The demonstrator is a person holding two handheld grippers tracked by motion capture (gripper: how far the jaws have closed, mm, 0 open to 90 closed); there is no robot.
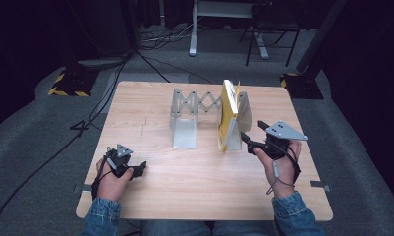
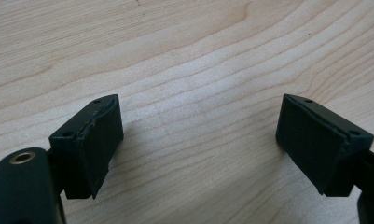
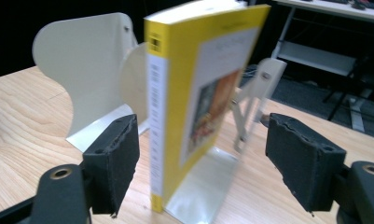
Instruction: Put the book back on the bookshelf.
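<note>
A yellow book [image 1: 228,115] stands upright on the wooden table [image 1: 184,187], on the right base plate of a white folding bookend rack [image 1: 190,104]. In the right gripper view the yellow book [image 3: 198,93] has its spine towards me and leans slightly against the rack's end plate [image 3: 86,65]. My right gripper [image 1: 251,132] is open just in front of the book, and in its own view the right gripper [image 3: 203,158] has one jaw on each side of the book's lower edge without touching it. My left gripper [image 1: 140,168] rests low at the table's front left. In its own view the left gripper [image 2: 198,135] is open over bare wood.
The rack's left base plate [image 1: 184,132] lies bare on the table. Beyond the table are grey floor, cables [image 1: 111,93], stand bases with yellow-black stripes [image 1: 67,86], and the legs of a desk [image 1: 194,34].
</note>
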